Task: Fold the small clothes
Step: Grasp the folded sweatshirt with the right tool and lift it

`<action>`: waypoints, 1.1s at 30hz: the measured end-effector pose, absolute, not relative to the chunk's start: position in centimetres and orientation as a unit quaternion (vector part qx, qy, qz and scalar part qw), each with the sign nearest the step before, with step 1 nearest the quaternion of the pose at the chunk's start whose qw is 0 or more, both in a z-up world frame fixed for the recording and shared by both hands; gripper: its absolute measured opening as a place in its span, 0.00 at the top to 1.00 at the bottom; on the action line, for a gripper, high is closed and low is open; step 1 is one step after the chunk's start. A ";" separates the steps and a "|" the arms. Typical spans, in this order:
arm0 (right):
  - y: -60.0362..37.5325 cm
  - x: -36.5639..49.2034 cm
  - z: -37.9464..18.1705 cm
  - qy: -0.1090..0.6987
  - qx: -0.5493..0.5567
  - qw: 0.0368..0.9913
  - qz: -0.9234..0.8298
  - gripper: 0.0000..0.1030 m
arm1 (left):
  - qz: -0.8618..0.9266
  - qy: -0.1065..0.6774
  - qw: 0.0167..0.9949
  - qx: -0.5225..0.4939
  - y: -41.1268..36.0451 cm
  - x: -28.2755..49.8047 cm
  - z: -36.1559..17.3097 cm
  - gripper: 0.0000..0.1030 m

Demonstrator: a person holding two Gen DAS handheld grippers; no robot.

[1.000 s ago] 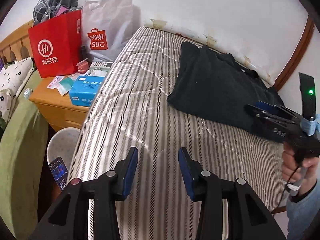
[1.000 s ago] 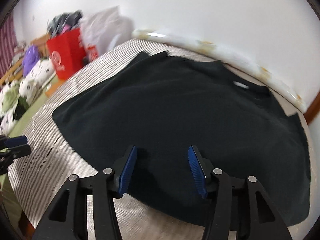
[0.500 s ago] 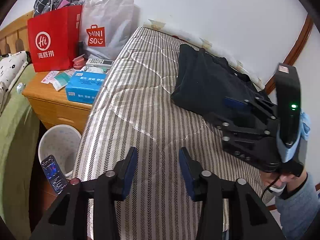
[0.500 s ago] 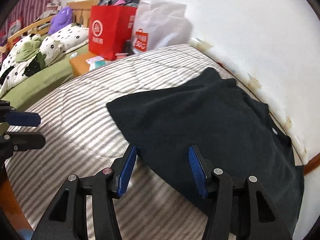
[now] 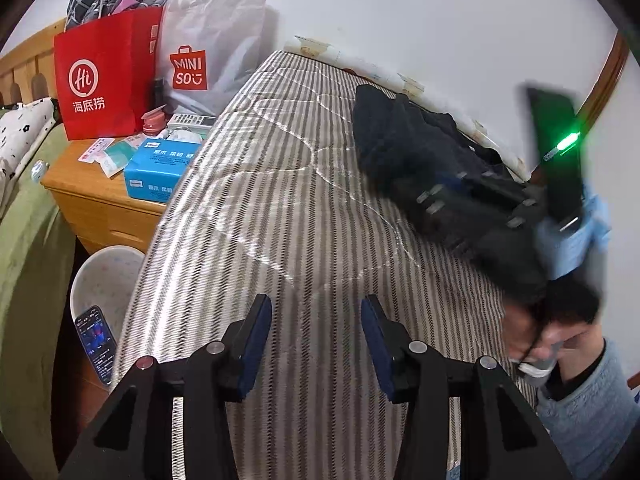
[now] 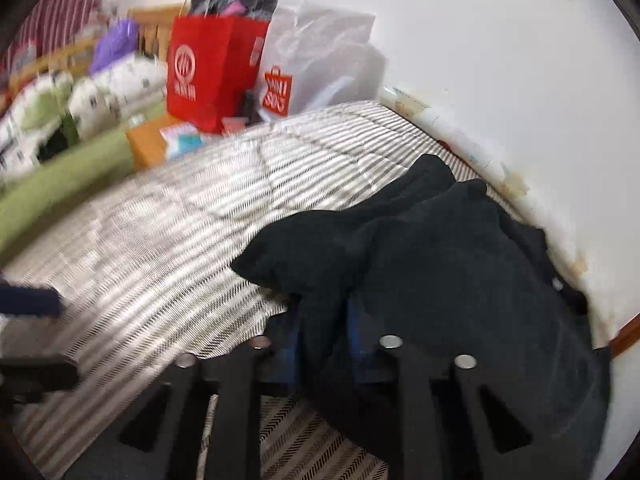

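- Left wrist view, 9 o'clock: a wooden nightstand (image 5: 86,196) carries a red bag (image 5: 106,80), a white Miniso bag (image 5: 212,52), a blue tissue pack (image 5: 158,170) and a remote (image 5: 191,121).
- At 8 o'clock, below the nightstand, a white bin (image 5: 102,280) stands with a phone (image 5: 96,344) leaning at its lower rim.
- At 6 o'clock the left claw (image 5: 316,344) hangs over the striped bed (image 5: 280,208), its blue pads well apart with nothing between them.
- At 2 o'clock the black garment (image 5: 400,140) lies bunched near the wall edge of the bed.
- At 3 o'clock the right claw (image 5: 444,196), blurred, sits against the garment's near edge; a green light glows on the device above it.
- Right wrist view, 9 o'clock: a green bed with spotted pillows, blurred.
- At 11 o'clock the red bag (image 6: 212,76) and the white bag (image 6: 320,60) stand past the head of the striped bed (image 6: 160,248).
- At 6 o'clock the right claw (image 6: 324,340) is clamped on a fold of the garment (image 6: 460,264), cloth pinched between the blue pads and draping down over them.
- From 3 to 5 o'clock the rest of the garment rises in a rumpled heap toward the wall.
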State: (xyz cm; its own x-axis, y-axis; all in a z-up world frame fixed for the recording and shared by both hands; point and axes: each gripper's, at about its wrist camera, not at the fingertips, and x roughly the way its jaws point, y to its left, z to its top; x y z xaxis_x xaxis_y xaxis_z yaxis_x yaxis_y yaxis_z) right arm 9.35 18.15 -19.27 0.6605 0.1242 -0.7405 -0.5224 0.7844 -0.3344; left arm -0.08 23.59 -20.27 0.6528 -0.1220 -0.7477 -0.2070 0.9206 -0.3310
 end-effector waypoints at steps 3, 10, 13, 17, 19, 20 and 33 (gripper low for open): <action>15.4 9.5 -15.9 0.357 -0.195 0.893 0.195 0.86 | 0.023 0.421 0.887 -0.187 22.4 0.6 -19.9 0.57; 2.9 8.5 -6.6 0.292 -0.031 0.945 0.147 0.88 | -0.001 0.418 0.894 -0.163 18.2 3.5 -18.6 0.57; -4.3 7.6 -5.1 0.285 0.018 0.951 0.118 0.89 | -0.029 0.415 0.896 -0.155 15.7 5.6 -18.0 0.57; -11.5 5.6 -5.1 0.274 0.062 0.956 0.085 0.89 | -0.064 0.413 0.899 -0.132 12.2 7.6 -17.4 0.57; -14.4 4.6 -6.1 0.273 0.075 0.957 0.065 0.89 | -0.082 0.413 0.899 -0.121 10.5 8.5 -17.4 0.57; -15.6 4.2 -6.7 0.277 0.084 0.956 0.057 0.89 | -0.094 0.416 0.897 -0.118 9.5 9.0 -17.5 0.57; -21.8 2.3 -10.3 0.314 0.115 0.942 0.026 0.57 | -0.178 0.422 0.884 -0.099 3.8 9.8 -18.2 0.51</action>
